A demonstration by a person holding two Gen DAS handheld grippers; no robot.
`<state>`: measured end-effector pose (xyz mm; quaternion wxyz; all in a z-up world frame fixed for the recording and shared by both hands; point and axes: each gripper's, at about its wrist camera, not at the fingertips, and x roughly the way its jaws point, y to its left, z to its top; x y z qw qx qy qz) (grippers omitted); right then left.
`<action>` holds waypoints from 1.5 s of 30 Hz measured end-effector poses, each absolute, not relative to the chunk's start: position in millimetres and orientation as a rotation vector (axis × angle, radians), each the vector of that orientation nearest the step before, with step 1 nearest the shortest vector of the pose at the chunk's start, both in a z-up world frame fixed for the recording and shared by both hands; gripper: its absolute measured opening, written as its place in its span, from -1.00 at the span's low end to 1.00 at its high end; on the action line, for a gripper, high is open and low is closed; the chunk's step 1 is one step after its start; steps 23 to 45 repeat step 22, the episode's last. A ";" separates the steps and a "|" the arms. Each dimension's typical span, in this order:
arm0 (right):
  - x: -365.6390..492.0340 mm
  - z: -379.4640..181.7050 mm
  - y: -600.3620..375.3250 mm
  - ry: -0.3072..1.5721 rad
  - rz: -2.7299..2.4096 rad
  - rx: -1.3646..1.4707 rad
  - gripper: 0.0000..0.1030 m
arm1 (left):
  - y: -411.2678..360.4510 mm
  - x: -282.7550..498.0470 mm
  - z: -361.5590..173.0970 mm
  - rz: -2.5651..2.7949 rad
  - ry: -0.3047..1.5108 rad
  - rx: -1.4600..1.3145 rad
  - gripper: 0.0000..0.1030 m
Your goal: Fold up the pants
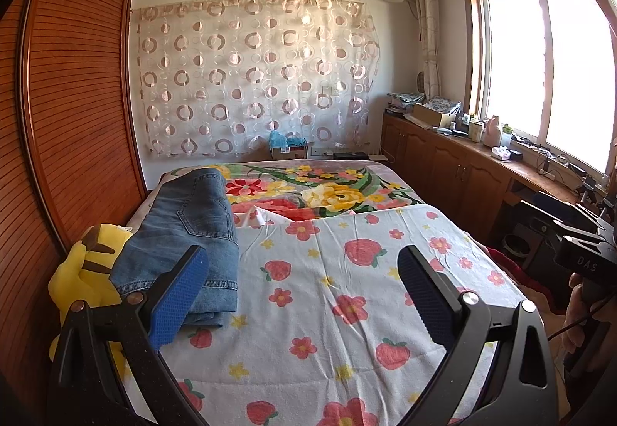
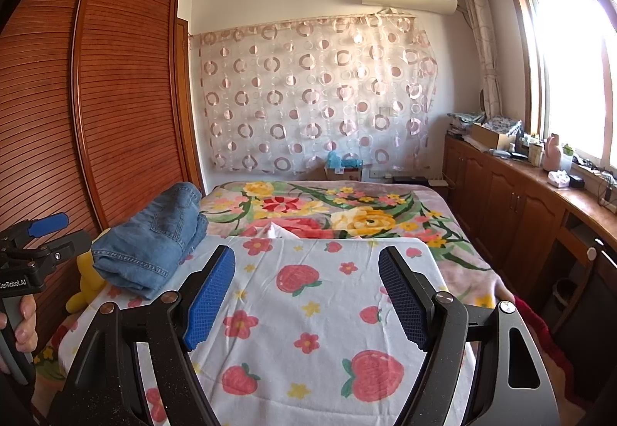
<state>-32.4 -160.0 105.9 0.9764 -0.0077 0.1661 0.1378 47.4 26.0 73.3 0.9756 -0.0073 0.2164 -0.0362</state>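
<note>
Both grippers hang above the near end of the bed (image 1: 385, 379), jaws wide, nothing between them: left gripper (image 1: 302, 271), right gripper (image 2: 306, 273). The jeans (image 1: 189, 233) lie at the bed's left edge, on the strawberry sheet (image 1: 347, 310) & partly over a yellow plush (image 1: 83, 271). They look already folded into a stack, hems toward the cameras, back pocket up. Judgement: either the fold is done or one more tidy-up fold is left.

If another fold is wanted: bring both grippers left to the denim, pinch the near hem edge at its two corners, catching all layers, not just the top one. Lift low, carry evenly, lay flat. Keep clear of the plush so it doesn't drag along.

Views: left cam shows the stack close, w/ hem stitching and layered edge, plus the right gripper's body at its right rim. Right cam shows the stack side-on, thickness clearer, plus the hand (image 2: 23, 325) on the left gripper's handle.
</note>
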 end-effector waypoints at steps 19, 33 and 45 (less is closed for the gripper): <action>-31.7 104.6 -159.9 0.328 0.271 -0.010 0.53 | 27.5 47.3 72.9 -0.072 0.436 -0.015 0.92; -31.1 105.1 -159.2 0.328 0.269 -0.007 0.53 | 27.7 47.3 72.9 -0.072 0.436 -0.014 0.92; -31.1 105.1 -159.2 0.328 0.269 -0.007 0.53 | 27.7 47.3 72.9 -0.072 0.436 -0.014 0.92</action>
